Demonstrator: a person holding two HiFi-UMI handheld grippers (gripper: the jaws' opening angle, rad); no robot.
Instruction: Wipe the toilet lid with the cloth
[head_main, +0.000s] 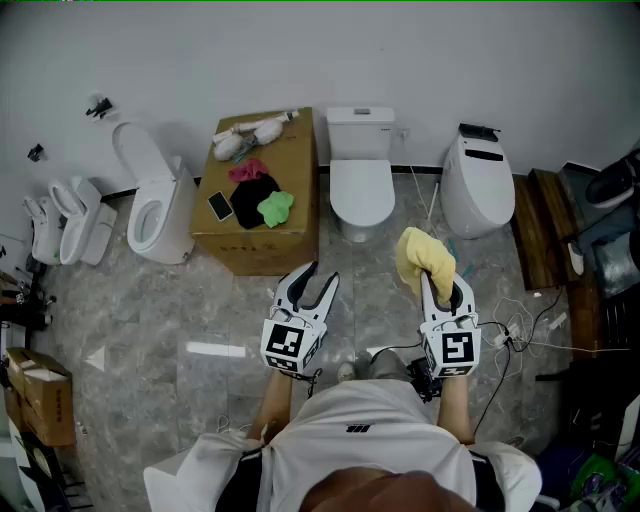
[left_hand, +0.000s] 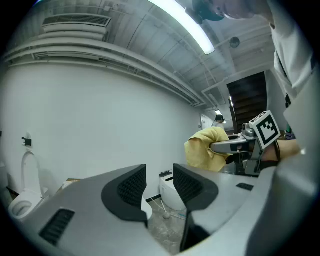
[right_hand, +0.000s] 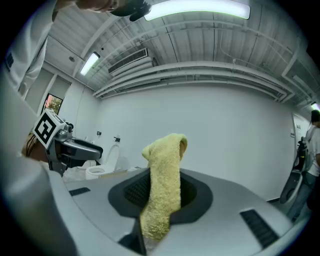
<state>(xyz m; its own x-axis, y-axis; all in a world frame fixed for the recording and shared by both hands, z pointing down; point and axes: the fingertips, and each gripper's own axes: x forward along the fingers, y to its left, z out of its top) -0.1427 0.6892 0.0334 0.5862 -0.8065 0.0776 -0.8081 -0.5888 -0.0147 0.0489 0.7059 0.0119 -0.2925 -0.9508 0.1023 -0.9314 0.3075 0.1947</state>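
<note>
The right gripper (head_main: 441, 286) is clamping a soft yellow terry cloth (head_main: 424, 258) at its bunched middle; limp and light, it is likely needing flattening. The left gripper (head_main: 323, 274) is gaping empty, the white closed toilet lid (head_main: 361, 190) well ahead.

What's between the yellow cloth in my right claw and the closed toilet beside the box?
Only bare floor separates cloth and toilet, per the head view.

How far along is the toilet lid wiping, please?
Done: the yellow cloth is clamped in the right gripper. In hand: it is held out toward the closed toilet lid; the left gripper is open. Left: all the wiping; cloth and lid are far apart.
</note>
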